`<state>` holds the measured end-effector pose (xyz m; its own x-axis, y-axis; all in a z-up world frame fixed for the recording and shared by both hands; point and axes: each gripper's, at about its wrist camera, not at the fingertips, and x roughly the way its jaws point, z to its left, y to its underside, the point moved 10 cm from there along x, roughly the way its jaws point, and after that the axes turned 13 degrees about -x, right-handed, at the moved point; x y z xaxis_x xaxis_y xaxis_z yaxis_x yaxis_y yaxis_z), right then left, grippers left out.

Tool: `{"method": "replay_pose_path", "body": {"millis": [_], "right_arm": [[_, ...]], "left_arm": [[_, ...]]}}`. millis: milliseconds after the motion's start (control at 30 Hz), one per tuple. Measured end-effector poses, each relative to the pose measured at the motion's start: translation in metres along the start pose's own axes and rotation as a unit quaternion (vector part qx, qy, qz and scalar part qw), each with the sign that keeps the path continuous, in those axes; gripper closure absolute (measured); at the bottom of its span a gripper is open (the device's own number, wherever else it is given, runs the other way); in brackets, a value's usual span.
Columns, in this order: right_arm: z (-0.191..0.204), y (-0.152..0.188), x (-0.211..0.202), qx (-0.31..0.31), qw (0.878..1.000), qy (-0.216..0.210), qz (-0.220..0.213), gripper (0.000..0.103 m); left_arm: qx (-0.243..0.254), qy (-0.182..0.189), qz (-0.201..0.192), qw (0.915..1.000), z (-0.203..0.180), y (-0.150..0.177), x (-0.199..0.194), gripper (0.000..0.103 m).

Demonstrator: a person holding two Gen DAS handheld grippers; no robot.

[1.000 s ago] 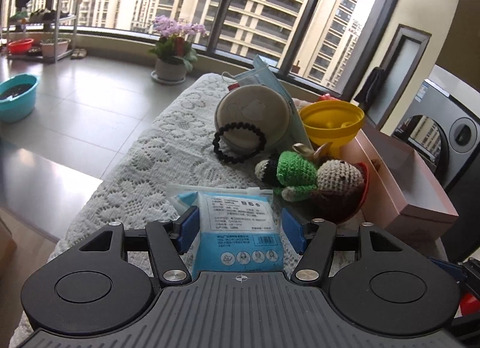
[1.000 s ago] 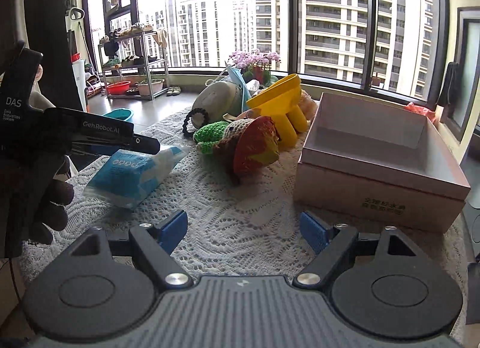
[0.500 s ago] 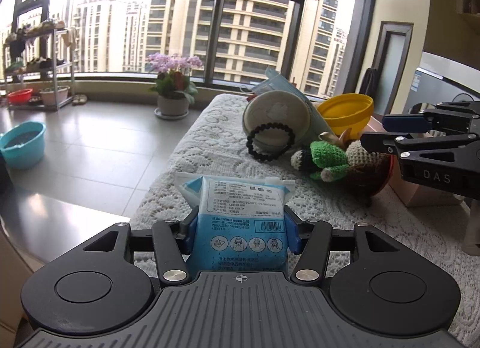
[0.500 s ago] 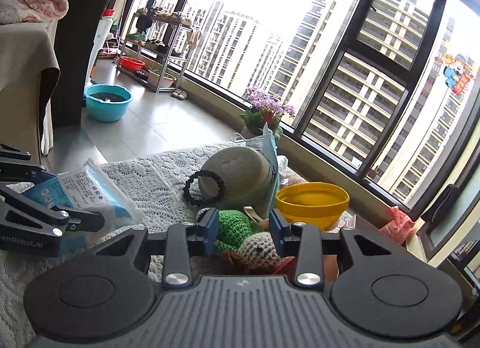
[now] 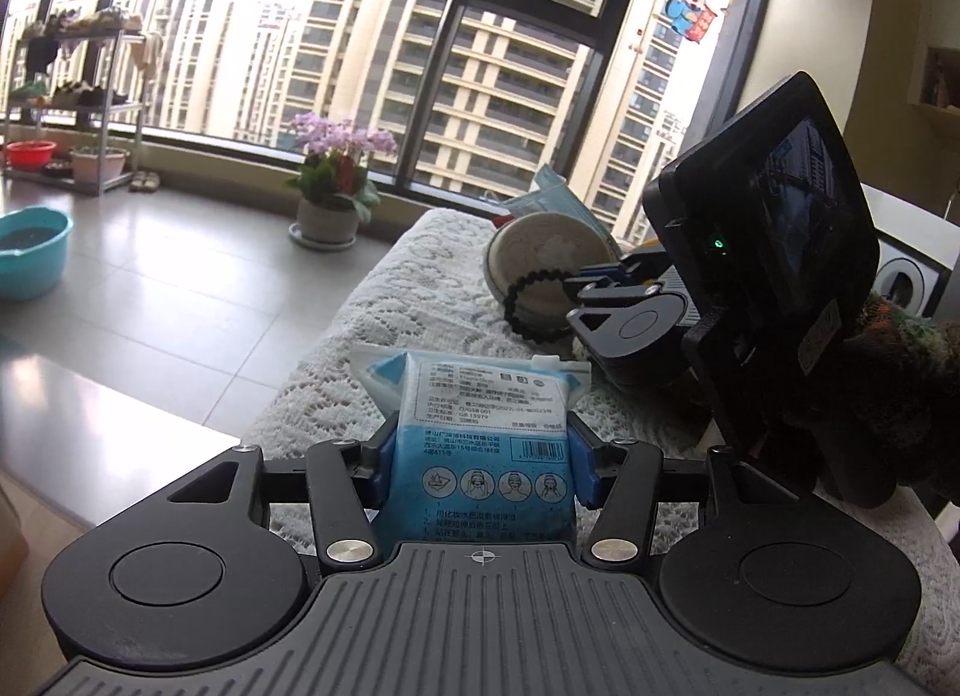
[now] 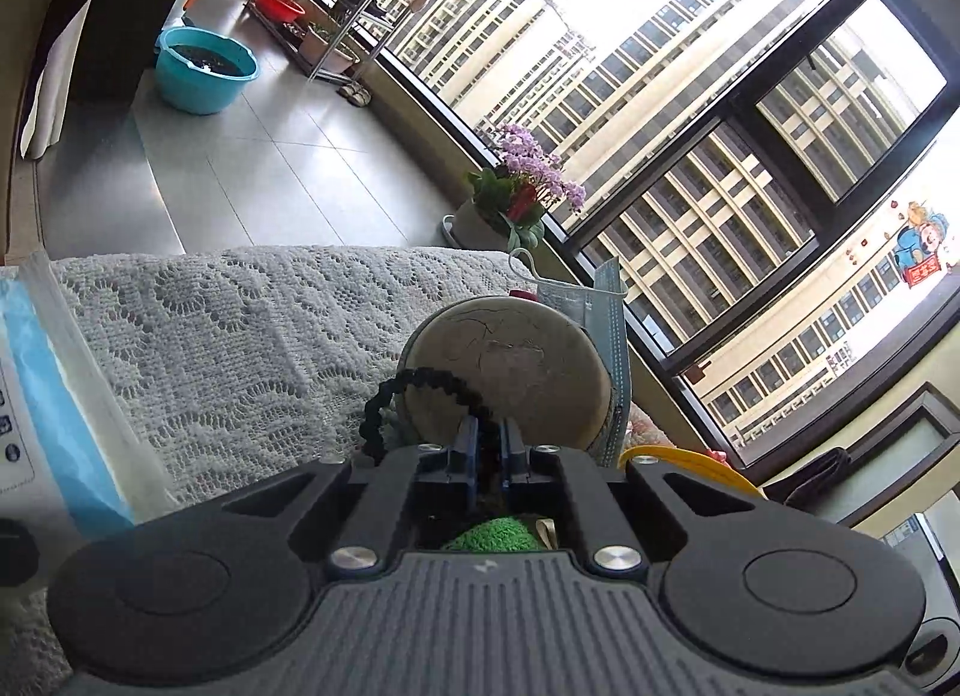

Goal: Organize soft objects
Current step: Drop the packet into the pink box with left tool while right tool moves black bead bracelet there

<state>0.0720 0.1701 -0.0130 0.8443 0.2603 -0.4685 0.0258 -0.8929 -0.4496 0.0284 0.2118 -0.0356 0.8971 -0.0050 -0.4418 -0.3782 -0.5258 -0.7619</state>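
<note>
The blue pack (image 5: 480, 444) sits between the blue pads of my left tongs (image 5: 480, 456), at six o'clock in the left view, pinched on both sides and resting low over the lace cloth (image 5: 384, 324). That grip looks sound: the pads bear on the pack's middle, so I should carry it level and not squeeze harder (it is soft and would bulge out).

My right tongs (image 6: 487, 447) are pressed together, almost fully, on the black bead band (image 6: 420, 381) that leans against the round beige cushion (image 6: 510, 372), at twelve o'clock in the right view. I judge the catch thin: only a bead or so lies between the pads. To do this well I should lift slowly, away from the cushion, so the band does not snag or drag it.

Below the right jaws a green crochet toy (image 6: 492, 534) peeks out. A face mask (image 6: 606, 300) rests behind the cushion at one o'clock, a yellow bowl (image 6: 690, 462) at three o'clock.
</note>
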Motion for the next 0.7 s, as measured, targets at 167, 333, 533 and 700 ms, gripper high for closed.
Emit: {"method": "replay_pose_path", "body": {"millis": [167, 333, 533, 700], "right_arm": [[-0.036, 0.035, -0.074, 0.096, 0.995, -0.038, -0.013, 0.096], [-0.067, 0.115, -0.153, 0.161, 0.987, -0.004, -0.009, 0.096], [-0.077, 0.23, -0.197, 0.258, 0.965, 0.028, 0.036, 0.096], [-0.092, 0.277, -0.222, 0.313, 0.947, 0.067, 0.022, 0.096]], "left_arm": [[0.008, -0.006, -0.006, 0.9999, -0.003, 0.0, -0.004, 0.045], [0.063, 0.017, 0.042, 0.9969, -0.044, 0.029, -0.019, 0.045], [0.131, 0.117, 0.127, 0.9763, -0.137, 0.077, -0.034, 0.045], [0.167, 0.156, 0.089, 0.9695, -0.224, 0.041, -0.016, 0.045]]}}
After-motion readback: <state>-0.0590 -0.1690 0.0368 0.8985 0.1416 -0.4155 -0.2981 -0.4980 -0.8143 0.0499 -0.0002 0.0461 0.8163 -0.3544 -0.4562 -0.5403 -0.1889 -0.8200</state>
